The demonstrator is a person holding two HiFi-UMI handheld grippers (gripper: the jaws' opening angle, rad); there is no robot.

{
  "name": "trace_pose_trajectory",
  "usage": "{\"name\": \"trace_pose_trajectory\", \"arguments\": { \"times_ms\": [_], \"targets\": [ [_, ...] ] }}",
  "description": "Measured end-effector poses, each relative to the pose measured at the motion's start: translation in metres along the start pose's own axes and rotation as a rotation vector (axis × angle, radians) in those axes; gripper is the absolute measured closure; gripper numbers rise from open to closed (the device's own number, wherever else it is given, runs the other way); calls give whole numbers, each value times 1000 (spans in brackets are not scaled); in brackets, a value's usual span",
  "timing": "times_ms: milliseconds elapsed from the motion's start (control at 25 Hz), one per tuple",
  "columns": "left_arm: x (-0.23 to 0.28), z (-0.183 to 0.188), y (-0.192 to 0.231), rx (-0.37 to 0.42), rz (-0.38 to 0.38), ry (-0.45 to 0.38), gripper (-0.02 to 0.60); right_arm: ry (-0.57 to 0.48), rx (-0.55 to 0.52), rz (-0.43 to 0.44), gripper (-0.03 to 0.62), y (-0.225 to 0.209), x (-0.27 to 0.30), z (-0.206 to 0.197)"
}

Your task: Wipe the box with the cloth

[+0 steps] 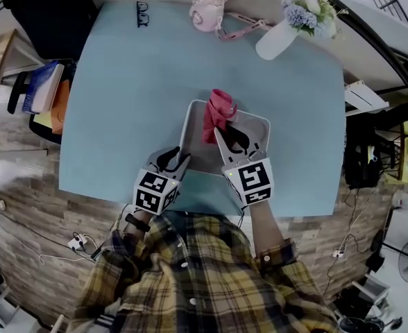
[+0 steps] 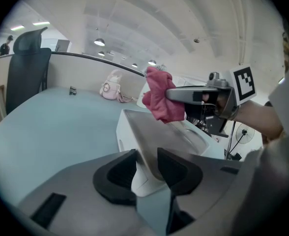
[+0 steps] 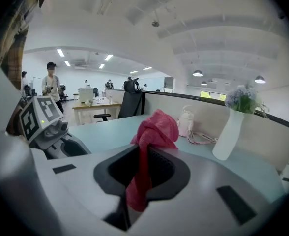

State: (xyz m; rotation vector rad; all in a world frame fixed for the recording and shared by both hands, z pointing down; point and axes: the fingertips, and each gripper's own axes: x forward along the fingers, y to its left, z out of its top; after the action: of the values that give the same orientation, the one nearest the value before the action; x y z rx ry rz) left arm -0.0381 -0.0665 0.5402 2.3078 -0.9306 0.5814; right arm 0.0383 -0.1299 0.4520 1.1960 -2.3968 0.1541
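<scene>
left tool [image 2: 147,157]: clamps box [image 2: 157,132] wall | right tool [image 2: 171,95]: pinches cloth [image 2: 159,102]

Round ceiling lamps [image 3: 197,73] above the desk [image 1: 121,103] give soft, even, fairly bright light, so shadows on the desk are faint. The head view darkens away from the desk. Both gripper views bend straight lines and fade to black corners. The cloth [image 3: 152,132] blurs where it is nearest the lens.

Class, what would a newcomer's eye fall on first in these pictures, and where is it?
The red cloth, pinched in the right gripper over the white box at the near middle of the blue table. Next, the left gripper clamping the box's near-left wall, and the white vase of flowers at the far right.
</scene>
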Motion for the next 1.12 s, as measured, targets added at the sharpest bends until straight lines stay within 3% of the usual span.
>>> {"name": "trace_pose_trajectory", "arguments": {
  "times_ms": [360,600,920,1120],
  "targets": [
    [0,0,1,-8,-9,-5,449,139,-104,142,547,15,72,-11],
    [0,0,1,-19,-20,-11,448,250,-153,147,547,12,88,-29],
    [0,0,1,-29,-22,-16,448,281,-253,139,548,9,92,-36],
    [-1,0,4,-36,-15,-23,448,320,-250,116,548,2,87,-41]
  ]
}}
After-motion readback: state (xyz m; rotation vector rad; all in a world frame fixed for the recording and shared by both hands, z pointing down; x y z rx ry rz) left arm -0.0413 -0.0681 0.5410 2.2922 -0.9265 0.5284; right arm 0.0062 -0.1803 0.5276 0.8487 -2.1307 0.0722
